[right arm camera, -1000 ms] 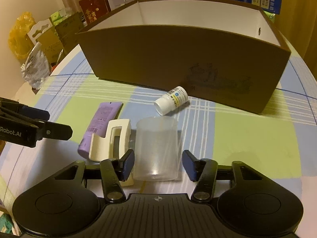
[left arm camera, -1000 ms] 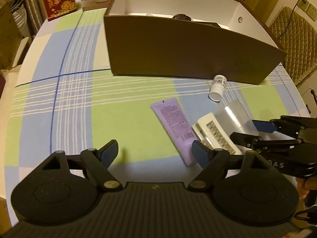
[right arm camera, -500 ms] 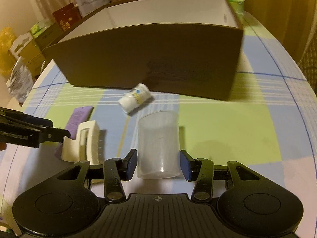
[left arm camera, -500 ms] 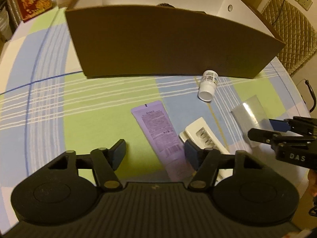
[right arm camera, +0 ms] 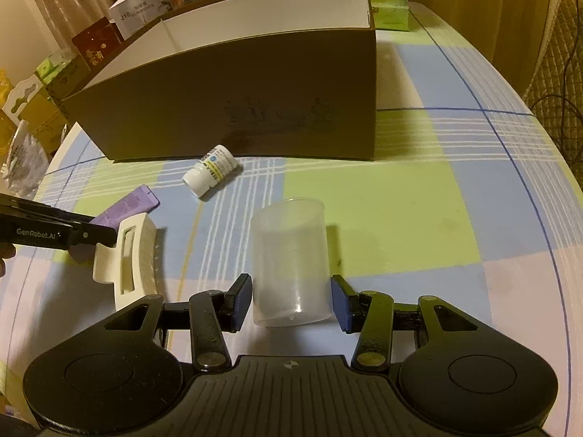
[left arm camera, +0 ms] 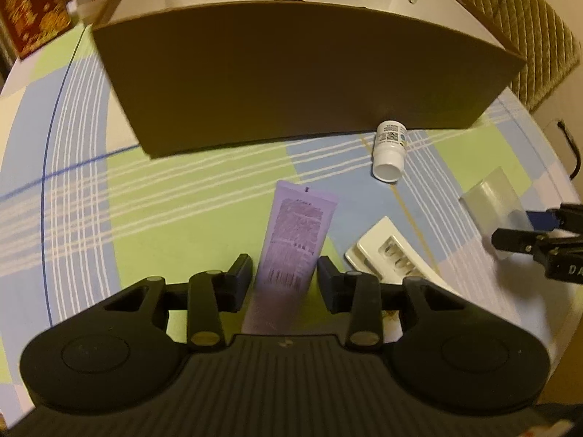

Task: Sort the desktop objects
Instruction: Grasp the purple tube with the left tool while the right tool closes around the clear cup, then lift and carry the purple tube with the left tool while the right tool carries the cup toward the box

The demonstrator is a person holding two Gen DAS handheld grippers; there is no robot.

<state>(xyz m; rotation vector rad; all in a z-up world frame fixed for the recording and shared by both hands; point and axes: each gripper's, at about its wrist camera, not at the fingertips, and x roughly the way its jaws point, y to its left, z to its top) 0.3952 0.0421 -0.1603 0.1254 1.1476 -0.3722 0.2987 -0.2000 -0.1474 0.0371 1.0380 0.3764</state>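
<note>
1. At the bottom centre of the left wrist view, the left gripper (left arm camera: 284, 278) straddles the tube (left arm camera: 293, 244); its jaws have just been closing, and small gaps show at both pads, so it is not yet clamped.
2. The tube lies flat on the cloth (left arm camera: 182, 225), its long axis running up the frame toward the box (left arm camera: 291, 76), in line with the fingers.
3. The left hand is the nearer one; it points steeply down.
4. In the right wrist view, the right gripper (right arm camera: 291, 302) has the cup (right arm camera: 289, 258) between its pads; I cannot tell if they press it.
5. The bottle (left arm camera: 390, 149) and clip (left arm camera: 393, 258) lie to the right.
6. I judge a little more closing comes next.
</note>
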